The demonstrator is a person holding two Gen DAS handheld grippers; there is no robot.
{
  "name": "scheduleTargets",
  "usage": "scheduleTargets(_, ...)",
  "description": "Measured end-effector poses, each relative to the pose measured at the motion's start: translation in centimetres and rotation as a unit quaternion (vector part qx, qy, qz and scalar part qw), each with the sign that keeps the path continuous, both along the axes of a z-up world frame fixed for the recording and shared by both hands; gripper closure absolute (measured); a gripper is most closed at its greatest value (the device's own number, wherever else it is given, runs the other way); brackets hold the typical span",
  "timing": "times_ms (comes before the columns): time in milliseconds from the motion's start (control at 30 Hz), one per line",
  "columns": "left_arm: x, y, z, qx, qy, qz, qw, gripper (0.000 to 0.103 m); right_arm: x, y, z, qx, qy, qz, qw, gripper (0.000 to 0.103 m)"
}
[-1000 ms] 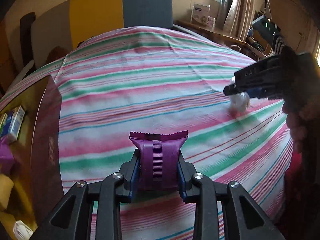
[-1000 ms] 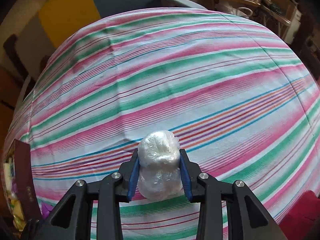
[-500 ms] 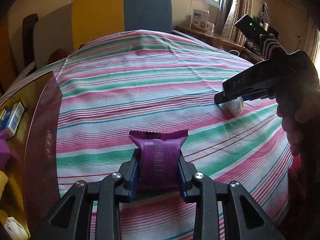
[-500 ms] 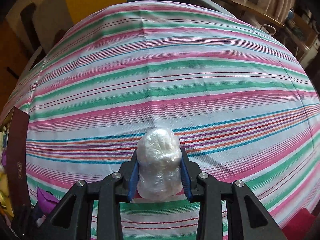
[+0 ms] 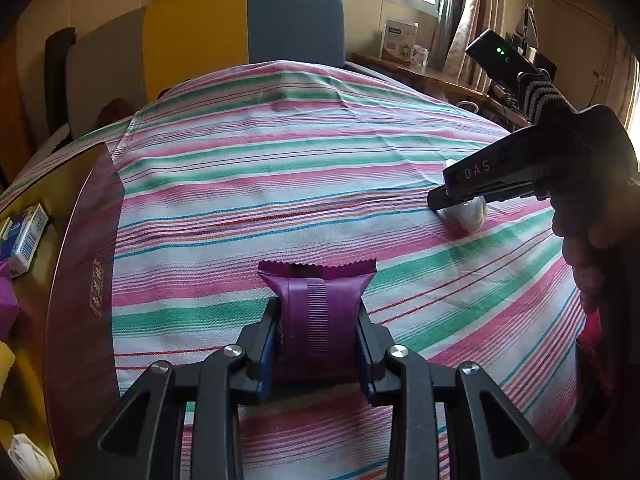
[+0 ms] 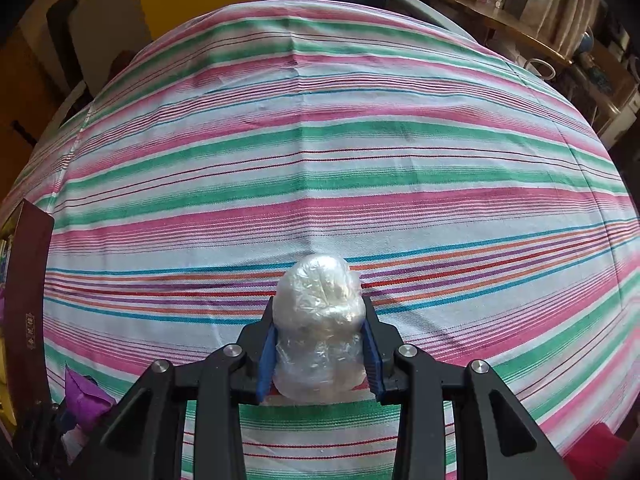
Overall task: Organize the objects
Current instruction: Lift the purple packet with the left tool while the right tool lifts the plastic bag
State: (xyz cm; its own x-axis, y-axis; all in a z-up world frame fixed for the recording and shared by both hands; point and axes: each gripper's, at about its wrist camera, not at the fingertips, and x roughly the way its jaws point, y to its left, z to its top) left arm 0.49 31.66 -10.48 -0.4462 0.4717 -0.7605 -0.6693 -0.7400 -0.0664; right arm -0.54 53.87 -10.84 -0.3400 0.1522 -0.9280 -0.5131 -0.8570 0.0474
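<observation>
Clamped jaws marked both tools: the left gripper (image 5: 319, 328) pinched a purple packet (image 5: 318, 312), the right gripper (image 6: 319, 344) a clear-wrapped lump (image 6: 320, 320) lower toward the striped cloth (image 5: 280, 184) than before. Only the left view showed boxed items (image 5: 28, 232).

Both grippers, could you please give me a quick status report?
Left gripper shut on purple packet. Right gripper shut on clear-wrapped lump. Box at left, nothing in the way.
</observation>
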Motion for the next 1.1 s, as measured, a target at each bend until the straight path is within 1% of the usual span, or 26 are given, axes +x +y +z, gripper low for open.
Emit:
scheduleTargets(100,0.2,0.1,0.3,-0.009,0.006,0.0,0.9999,0.071,-0.3,-0.1,0.0,0.003,-0.001,0.001,1.0,0.066)
scheduleTargets(167,0.3,-0.2,1.0,-0.005,0.002,0.003,1.0,0.072,-0.1,-0.3,-0.1,0.005,-0.001,0.003,1.0,0.066)
scheduleTargets(233,0.6,-0.6,2.2,0.004,0.009,0.002,0.9999,0.072,-0.2,-0.4,-0.4,0.008,-0.001,0.004,1.0,0.066)
scheduleTargets(300,1.1,-1.1,3.9,0.017,0.026,0.001,0.9995,0.072,-0.3,-0.5,-0.4,0.011,-0.001,0.007,1.0,0.066)
scheduleTargets(433,1.9,-2.4,7.1,0.031,0.054,-0.001,0.998,0.072,0.3,-1.6,0.3,0.018,-0.003,0.01,1.0,0.066)
scheduleTargets(533,2.0,-3.5,8.6,0.035,0.064,0.005,0.9973,0.072,1.1,-2.5,1.0,0.027,-0.005,0.014,1.0,0.066)
scheduleTargets(633,1.7,-5.2,9.3,0.037,0.063,0.015,0.9972,0.072,1.1,-3.5,1.3,0.033,-0.006,0.016,0.999,0.066)
scheduleTargets(833,0.4,-8.5,9.6,0.036,0.052,0.047,0.9969,0.072,1.8,-4.4,1.7,0.046,-0.007,0.023,0.999,0.067)
scheduleTargets(933,-0.5,-10.4,9.4,0.039,0.039,0.064,0.9964,0.072,2.2,-5.1,1.9,0.053,-0.009,0.026,0.998,0.067)
scheduleTargets(967,-0.9,-11.1,9.3,0.042,0.032,0.071,0.9961,0.072,2.4,-4.8,2.0,0.054,-0.009,0.027,0.998,0.067)
scheduleTargets(1033,-2.2,-13.0,9.1,0.056,0.005,0.089,0.9945,0.072,2.5,-5.0,2.0,0.057,-0.01,0.029,0.998,0.067)
scheduleTargets(1100,-3.8,-14.9,8.8,0.067,-0.017,0.113,0.9912,0.072,2.4,-4.9,1.9,0.059,-0.011,0.03,0.998,0.067)
